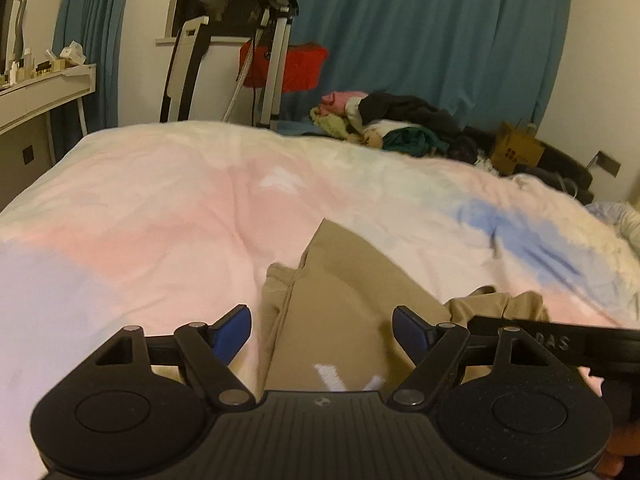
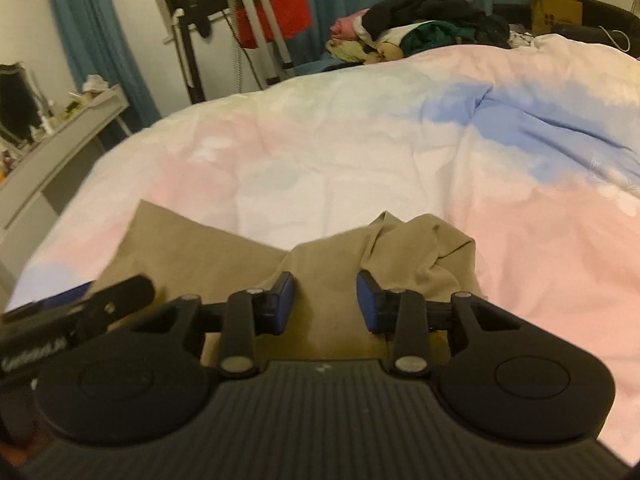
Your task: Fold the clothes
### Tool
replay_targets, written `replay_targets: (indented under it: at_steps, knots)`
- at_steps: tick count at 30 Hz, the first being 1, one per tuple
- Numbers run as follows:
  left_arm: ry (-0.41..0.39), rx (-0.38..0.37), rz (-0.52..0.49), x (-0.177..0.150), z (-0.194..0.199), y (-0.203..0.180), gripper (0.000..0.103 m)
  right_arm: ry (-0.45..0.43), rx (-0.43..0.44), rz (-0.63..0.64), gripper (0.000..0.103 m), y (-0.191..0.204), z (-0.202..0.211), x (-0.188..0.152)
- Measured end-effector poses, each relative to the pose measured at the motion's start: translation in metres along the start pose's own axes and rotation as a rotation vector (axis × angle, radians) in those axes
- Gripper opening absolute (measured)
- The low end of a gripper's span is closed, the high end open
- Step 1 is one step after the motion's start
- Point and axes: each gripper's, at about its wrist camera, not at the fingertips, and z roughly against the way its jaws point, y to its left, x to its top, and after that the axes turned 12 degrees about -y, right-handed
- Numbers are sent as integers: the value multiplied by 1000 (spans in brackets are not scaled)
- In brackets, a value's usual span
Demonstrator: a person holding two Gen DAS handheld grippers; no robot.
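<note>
A tan garment (image 1: 340, 288) lies on the pastel bedspread (image 1: 160, 208) at the near edge of the bed. It is partly flat, with a bunched part at the right (image 2: 420, 248). My left gripper (image 1: 322, 330) is open just above the garment, its blue pads on either side of the cloth. My right gripper (image 2: 325, 300) is open over the garment (image 2: 224, 248) near the bunched part, its jaws apart and holding nothing. The right gripper's finger shows at the right edge of the left wrist view (image 1: 560, 340). The left gripper shows at the left of the right wrist view (image 2: 80, 304).
A pile of mixed clothes (image 1: 400, 124) lies at the far edge of the bed, with a brown paper bag (image 1: 516, 150) beside it. A white desk (image 1: 40, 92) with small items stands at the left. A tripod stand (image 1: 276, 52) and a red object (image 1: 296, 66) stand before teal curtains (image 1: 440, 32).
</note>
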Motion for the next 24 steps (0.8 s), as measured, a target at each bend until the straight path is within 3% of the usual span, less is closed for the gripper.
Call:
replay_targets:
  at_steps: [5,11,17,22,24]
  knots:
    - [-7,-14,-31,-3,7,-2,75,-10,1,-9,37,2,8,-5]
    - [-40,-40,-76,-6,46,-18,76,-21,2,-19,39,4,17,-11]
    - [-7,-35,-100,-13,81,-28,77,15,9,-103,37,-6,42,-24]
    - [38,-13,-157,-30,77,-34,77,45,14,-174,37,-15,62,-36]
    - [42,-11,-130,-27,82,-32,77,57,17,-202,37,-19,70,-40]
